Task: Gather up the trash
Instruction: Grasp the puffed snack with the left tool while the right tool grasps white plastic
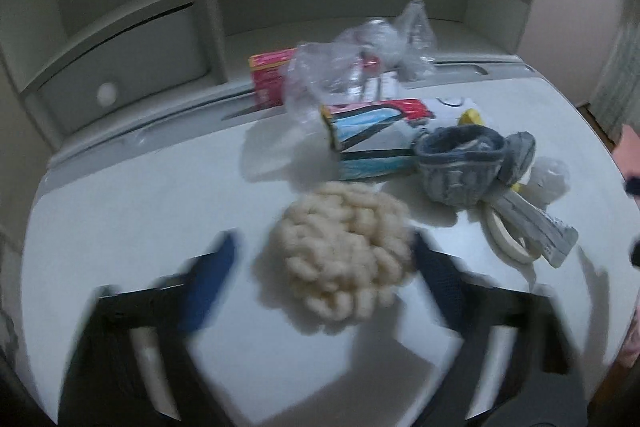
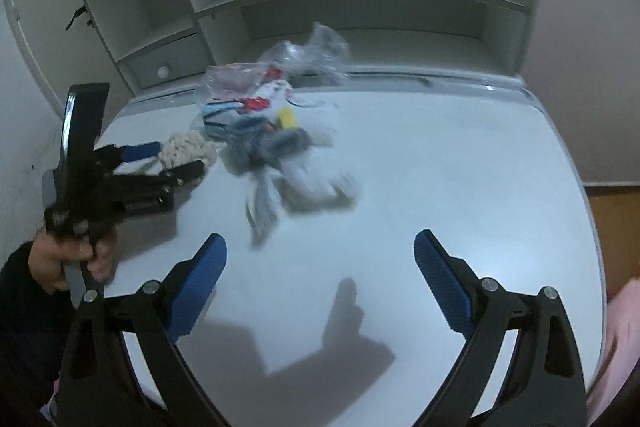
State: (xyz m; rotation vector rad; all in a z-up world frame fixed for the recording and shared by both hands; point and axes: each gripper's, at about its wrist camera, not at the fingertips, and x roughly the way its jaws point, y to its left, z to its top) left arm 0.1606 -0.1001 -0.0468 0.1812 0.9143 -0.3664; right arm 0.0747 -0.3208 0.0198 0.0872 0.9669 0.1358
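Between the spread fingers of the left tongs (image 1: pixel 324 267), the cream yarn wad (image 1: pixel 340 255) is bracketed on the counter (image 1: pixel 120 211), not yet pinched. The right tongs (image 2: pixel 320 287), likewise open, are held well apart from it.

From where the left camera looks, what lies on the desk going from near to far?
Cream yarn bundle between the left gripper's fingers → grey-blue sock → striped carton → clear plastic bag → drawer knob.
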